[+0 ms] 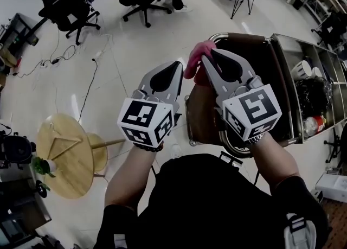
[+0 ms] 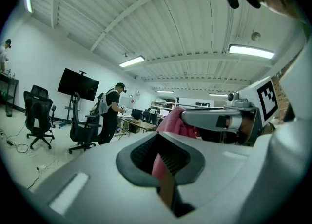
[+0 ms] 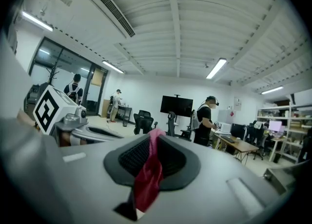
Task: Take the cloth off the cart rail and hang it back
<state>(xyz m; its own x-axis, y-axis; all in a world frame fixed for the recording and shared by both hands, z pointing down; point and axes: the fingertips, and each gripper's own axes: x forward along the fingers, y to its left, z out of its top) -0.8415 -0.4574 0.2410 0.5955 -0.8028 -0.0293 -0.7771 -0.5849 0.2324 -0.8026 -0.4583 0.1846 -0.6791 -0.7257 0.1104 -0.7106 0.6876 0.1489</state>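
The pink cloth (image 1: 194,62) is bunched in the air between my two gripper tips, above the near end of the cart. My right gripper (image 1: 207,57) is shut on it, and in the right gripper view a red-pink fold (image 3: 148,176) fills the slot between its jaws. My left gripper (image 1: 179,64) sits just to the left, tip against the cloth, with a pink strip (image 2: 158,162) caught between its jaws. The rest of the cloth (image 2: 176,120) bulges toward the right gripper. The cart's curved rail (image 1: 238,36) lies just beyond the cloth and is bare.
The cart (image 1: 274,74) has a brown top and, at its right, a bin with cups and bottles (image 1: 312,96). A round wooden table (image 1: 65,155) stands at lower left. Office chairs (image 1: 70,6) and floor cables (image 1: 59,55) lie farther off. People stand in the room (image 3: 207,120).
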